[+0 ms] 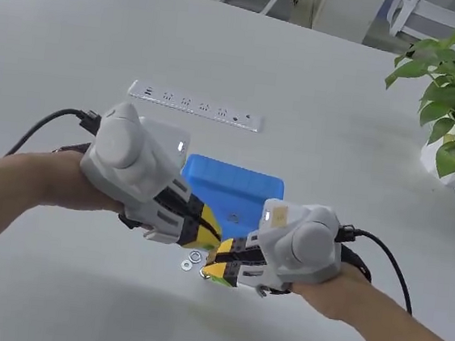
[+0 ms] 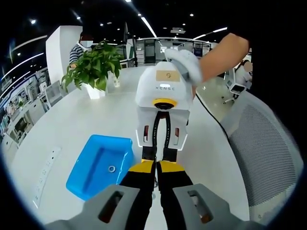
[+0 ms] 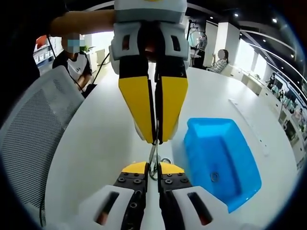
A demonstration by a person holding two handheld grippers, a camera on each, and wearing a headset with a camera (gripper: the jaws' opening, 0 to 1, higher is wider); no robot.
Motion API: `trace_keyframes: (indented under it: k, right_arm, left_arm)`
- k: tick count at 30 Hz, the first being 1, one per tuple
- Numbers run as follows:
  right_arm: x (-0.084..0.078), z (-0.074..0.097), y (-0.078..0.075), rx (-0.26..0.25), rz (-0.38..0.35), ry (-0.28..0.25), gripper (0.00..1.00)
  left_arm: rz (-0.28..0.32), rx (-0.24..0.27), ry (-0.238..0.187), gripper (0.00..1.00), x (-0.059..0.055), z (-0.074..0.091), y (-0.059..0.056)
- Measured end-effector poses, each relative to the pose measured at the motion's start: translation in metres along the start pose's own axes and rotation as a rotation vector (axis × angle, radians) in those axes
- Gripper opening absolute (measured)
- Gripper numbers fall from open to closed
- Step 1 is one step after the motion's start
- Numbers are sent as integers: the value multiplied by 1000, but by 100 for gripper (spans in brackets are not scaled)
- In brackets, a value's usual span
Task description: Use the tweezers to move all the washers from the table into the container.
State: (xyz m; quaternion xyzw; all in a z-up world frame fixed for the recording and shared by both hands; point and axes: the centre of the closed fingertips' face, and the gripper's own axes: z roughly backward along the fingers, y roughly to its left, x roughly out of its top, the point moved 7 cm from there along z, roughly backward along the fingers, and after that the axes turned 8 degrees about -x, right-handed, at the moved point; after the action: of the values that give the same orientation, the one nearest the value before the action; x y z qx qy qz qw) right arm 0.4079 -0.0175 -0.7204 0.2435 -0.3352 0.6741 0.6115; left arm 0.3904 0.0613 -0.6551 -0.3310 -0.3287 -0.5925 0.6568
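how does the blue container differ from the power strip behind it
The container is bright blue; the power strip is white. The container is a squat open tub with raised walls, holding one washer; the power strip is a long flat bar with a row of sockets. The container lies in front, the power strip behind it. Both rest on the white table.

The blue container (image 1: 234,189) holds one washer (image 3: 214,177); other washers (image 1: 194,257) lie just beside it.
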Motion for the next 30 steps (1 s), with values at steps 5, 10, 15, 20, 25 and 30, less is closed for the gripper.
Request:
trace_keyframes:
  k: [5,10,15,20,25,30]
  right_arm:
    - [1,0,0,0,-3,-8,8]
    - [2,2,0,1,-3,-8,8]
    - [3,3,-1,2,-5,-8,8]
    - [6,7,0,4,4,-4,8]
    - [12,13,-1,4,15,-5,8]
    - [20,20,-4,4,26,-7,8]
  left_arm:
    - [-2,4,14,7,-1,0,-1]
    - [0,7,13,7,-1,2,-2]
    - [5,12,9,8,0,3,-1]
    - [17,17,-4,11,1,6,-1]
    - [35,26,-16,19,1,11,-2]
    - [65,37,-51,25,0,15,-5]
